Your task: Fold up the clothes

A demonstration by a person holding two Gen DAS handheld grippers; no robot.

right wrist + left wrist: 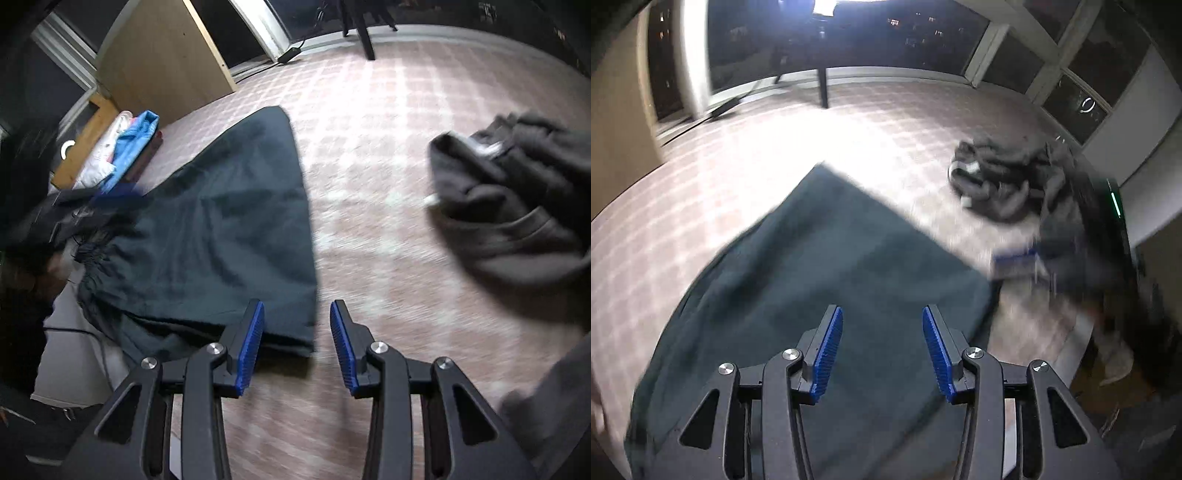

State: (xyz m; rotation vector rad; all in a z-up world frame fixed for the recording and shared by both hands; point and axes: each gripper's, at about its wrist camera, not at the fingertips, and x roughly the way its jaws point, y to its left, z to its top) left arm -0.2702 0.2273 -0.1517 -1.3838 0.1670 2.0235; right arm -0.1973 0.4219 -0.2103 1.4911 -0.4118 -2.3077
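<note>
We hover left gripper (882,347) wide, empty, above dark green garment (827,266); right gripper (297,343) wide at its folded corner, likely lining up next fold; grey pile (517,206) waits ahead-right.

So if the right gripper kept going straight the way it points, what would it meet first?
Probably the bare pink checked bedcover. The right gripper, jaws open, points just past the right edge of the dark green garment; the grey clothes pile lies off to the right. Depth is uncertain.

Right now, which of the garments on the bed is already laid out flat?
The dark green garment, spread flat beside both open tools. The grey one is a crumpled heap farther off.
</note>
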